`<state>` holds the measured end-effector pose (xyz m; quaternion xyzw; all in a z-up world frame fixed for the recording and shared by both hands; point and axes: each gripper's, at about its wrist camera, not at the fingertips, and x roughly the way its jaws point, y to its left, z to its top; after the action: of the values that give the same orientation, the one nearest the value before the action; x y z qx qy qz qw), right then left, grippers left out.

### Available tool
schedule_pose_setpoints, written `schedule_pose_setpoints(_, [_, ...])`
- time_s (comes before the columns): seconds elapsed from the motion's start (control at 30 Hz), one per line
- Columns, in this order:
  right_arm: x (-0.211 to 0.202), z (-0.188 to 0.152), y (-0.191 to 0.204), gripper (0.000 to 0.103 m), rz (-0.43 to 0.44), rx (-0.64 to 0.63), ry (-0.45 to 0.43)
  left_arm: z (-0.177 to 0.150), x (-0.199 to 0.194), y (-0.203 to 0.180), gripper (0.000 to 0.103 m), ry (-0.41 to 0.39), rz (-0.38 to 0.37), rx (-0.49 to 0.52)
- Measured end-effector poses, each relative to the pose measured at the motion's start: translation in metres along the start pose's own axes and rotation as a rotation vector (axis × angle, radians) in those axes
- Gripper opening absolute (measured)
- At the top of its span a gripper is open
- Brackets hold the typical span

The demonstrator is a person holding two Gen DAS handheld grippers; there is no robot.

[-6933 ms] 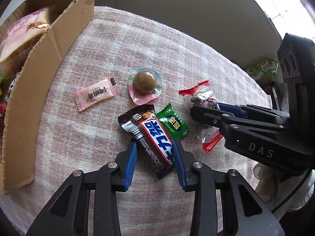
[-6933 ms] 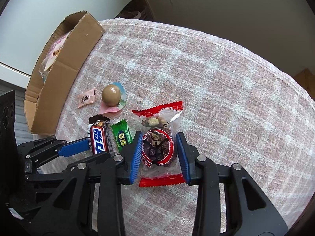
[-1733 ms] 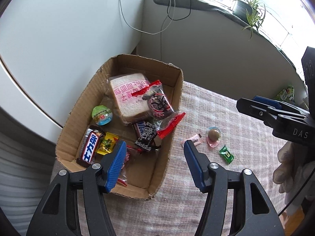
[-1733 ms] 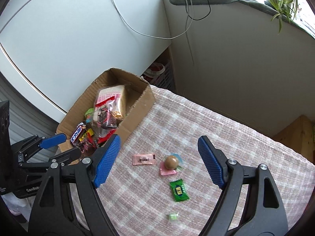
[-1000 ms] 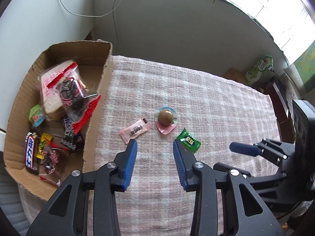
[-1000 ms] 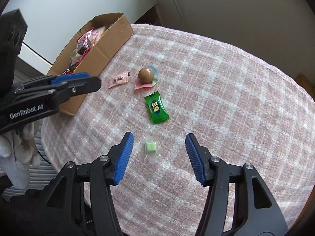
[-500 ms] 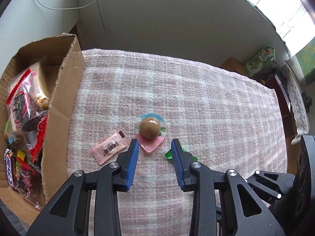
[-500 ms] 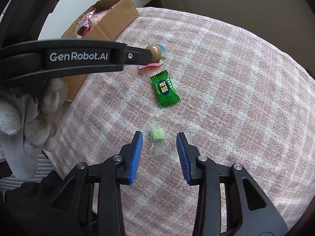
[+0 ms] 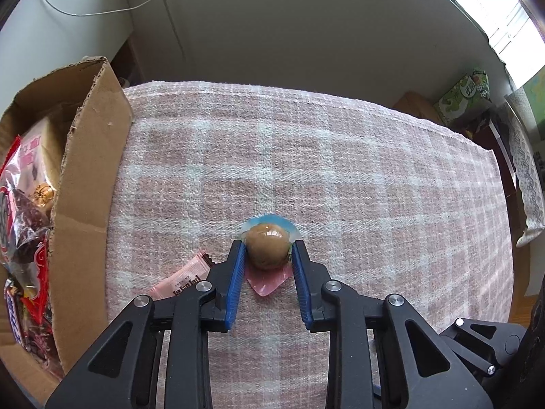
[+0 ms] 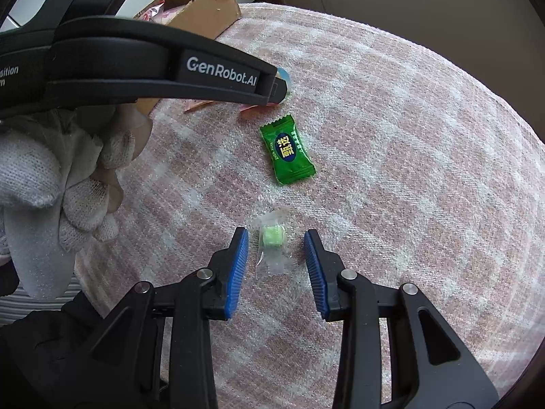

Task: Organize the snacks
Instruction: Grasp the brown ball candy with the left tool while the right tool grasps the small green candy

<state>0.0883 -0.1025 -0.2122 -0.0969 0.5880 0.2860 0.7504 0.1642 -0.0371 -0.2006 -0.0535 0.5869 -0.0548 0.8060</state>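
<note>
Brown ball-shaped jelly cup (image 9: pixel 266 250) sits clenched between the left claw (image 9: pixel 266 251) at frame centre, jaws just closing; right claw (image 10: pixel 276 242), released, straddles a clear-wrapped pale-green candy (image 10: pixel 272 237) on the pink plaid table (image 10: pixel 408 170).

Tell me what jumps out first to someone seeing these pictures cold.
The brown ball-shaped sweet on the pink checked tablecloth sits squeezed between the left gripper pads, whose jaws have just been closing. The right gripper straddles a small pale-green candy without touching it, beside a bright green packet. A cardboard box of snacks stands at the left.
</note>
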Motion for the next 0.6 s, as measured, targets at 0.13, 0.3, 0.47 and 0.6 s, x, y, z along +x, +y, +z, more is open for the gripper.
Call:
schedule_pose_setpoints(0.13, [0.005,0.001,0.008,0.024,-0.022,-0.020,0.006,0.000,-0.001,0.007,0.024,-0.007,0.010,0.017])
schedule_pose_setpoints(0.3, [0.008,0.001,0.012,0.023,-0.017,-0.020,0.009,0.004,0.001,0.002,0.024,-0.014,0.022,0.028])
schedule_pose_setpoints(0.47, [-0.001,-0.003,0.002,0.023,-0.010,-0.012,-0.003,0.004,0.002,-0.003,0.023,-0.016,0.017,0.021])
schedule_pose_setpoints(0.6, [-0.006,-0.005,-0.004,0.022,-0.007,-0.004,-0.015,-0.004,-0.004,-0.006,0.023,-0.028,0.009,0.023])
